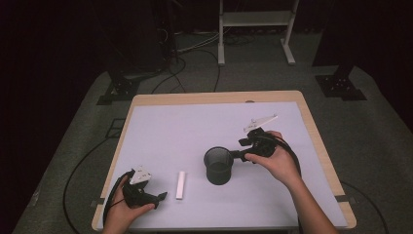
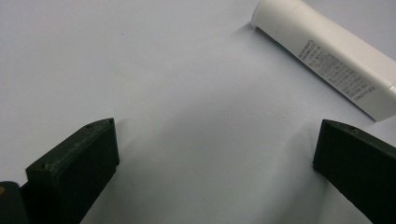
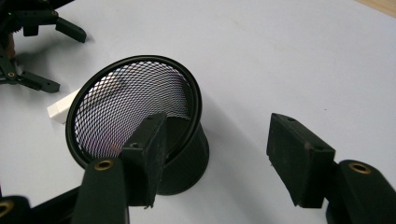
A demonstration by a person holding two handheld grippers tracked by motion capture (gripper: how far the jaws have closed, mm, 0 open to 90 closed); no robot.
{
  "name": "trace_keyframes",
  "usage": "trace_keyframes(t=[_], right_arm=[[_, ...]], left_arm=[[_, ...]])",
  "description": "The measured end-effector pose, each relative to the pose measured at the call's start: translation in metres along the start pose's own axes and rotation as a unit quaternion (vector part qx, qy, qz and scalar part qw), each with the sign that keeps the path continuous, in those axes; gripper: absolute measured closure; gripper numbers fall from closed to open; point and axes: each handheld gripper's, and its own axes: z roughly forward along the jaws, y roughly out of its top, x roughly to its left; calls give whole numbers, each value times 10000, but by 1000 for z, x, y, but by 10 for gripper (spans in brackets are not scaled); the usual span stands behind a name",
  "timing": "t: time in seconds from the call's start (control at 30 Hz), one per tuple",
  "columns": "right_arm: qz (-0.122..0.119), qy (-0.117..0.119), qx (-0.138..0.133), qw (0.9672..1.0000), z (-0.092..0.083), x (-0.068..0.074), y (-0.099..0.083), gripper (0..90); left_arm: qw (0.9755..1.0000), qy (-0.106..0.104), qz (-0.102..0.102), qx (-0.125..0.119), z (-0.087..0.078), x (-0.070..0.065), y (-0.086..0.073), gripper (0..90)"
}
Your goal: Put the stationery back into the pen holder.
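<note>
1. High view: the black mesh cup stands upright on the pale table mat, a little right of the middle and toward the near edge.
2. The right gripper sits just beside the cup's right side, held in the person's right hand, which comes in from the lower right.
3. Right gripper view: its jaws are spread apart with nothing gripped. One jaw stands over the cup's rim and the other is out over bare mat, so the cup's wall lies between them but the pads do not press it.
4. A white tube lies flat on the mat to the left of the cup, apart from it.
5. The left gripper rests near the front left corner, just left of the tube, in the left hand.
6. Left gripper view: its jaws are wide apart over bare mat, holding nothing; the tube lies beyond them, untouched.
</note>
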Motion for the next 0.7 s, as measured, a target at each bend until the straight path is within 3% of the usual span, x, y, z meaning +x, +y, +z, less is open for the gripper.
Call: trace_keyframes(t=[0.3, 0.47, 0.7], right_arm=[[130, -172, -238, 9995, -18, -8, -15, 333], [54, -373, -332, 9987, -22, -10, -24, 298], [75, -523, -321, 9981, -27, -14, -40, 253]], left_arm=[[10000, 2, 0, 1, 0, 0, 0, 0], [10000, -4, -9, 3, 0, 0, 0, 0], [10000, -5, 5, 26, 0, 0, 0, 0]])
